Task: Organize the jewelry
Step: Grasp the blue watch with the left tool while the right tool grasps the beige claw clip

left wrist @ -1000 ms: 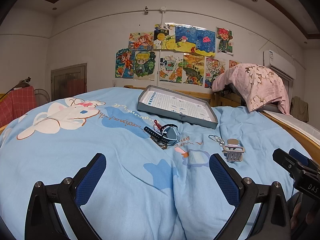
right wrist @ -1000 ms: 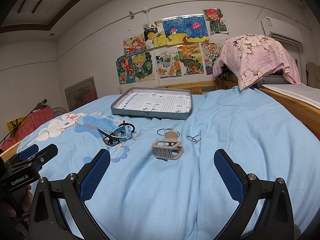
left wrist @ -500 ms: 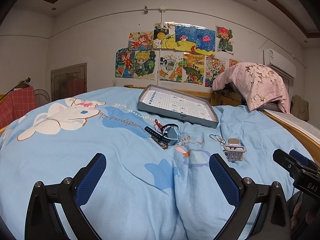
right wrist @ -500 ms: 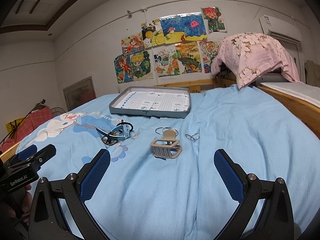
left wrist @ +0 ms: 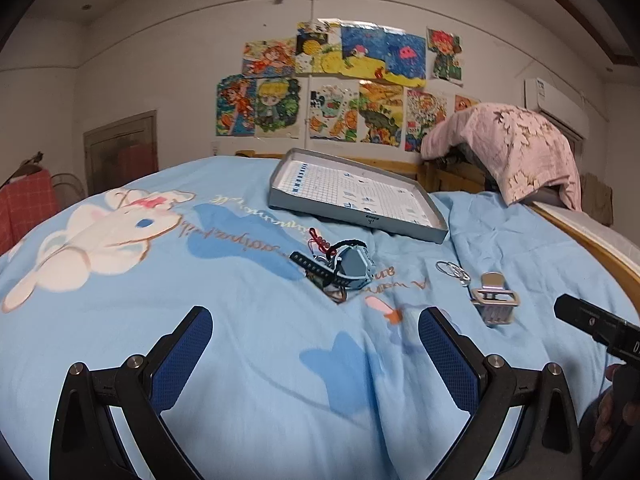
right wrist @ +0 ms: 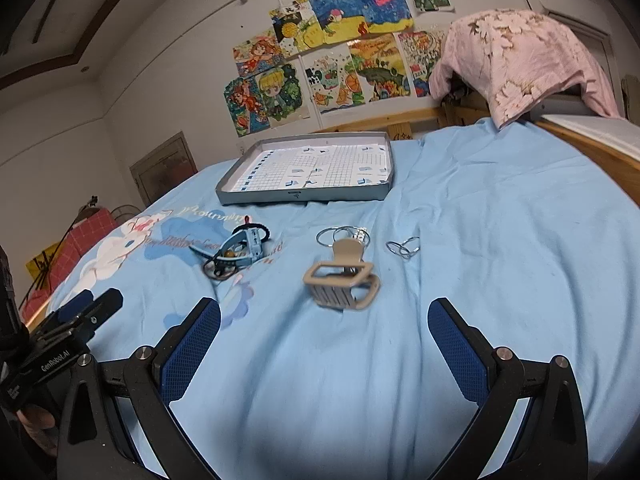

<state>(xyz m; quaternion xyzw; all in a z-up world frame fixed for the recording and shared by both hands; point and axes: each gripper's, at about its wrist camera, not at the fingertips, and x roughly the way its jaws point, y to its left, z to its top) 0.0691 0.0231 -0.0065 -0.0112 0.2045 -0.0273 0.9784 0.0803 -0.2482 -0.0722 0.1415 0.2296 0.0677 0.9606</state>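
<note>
A grey tray [left wrist: 280, 200] [right wrist: 304, 197] with a grid-paper lining lies far back on the blue bedspread. In front of it lie a blue watch tangled with dark and red bands [left wrist: 344, 270] [right wrist: 240, 254], thin metal bangles [left wrist: 450, 269] [right wrist: 344, 236], a beige hair claw clip [left wrist: 494, 300] [right wrist: 344, 280] and a small wire ring piece [right wrist: 403, 246]. My left gripper [left wrist: 316, 356] is open and empty, short of the watch. My right gripper [right wrist: 324, 352] is open and empty, just short of the claw clip.
The bed has a wooden frame along its right edge [left wrist: 600, 256]. A pink floral cloth [right wrist: 520, 56] is draped over something at the headboard. The other gripper shows at each view's edge [left wrist: 600, 328] [right wrist: 64, 340].
My right gripper has moved forward and tilted down toward the claw clip, which looks nearer. My left gripper has barely moved.
</note>
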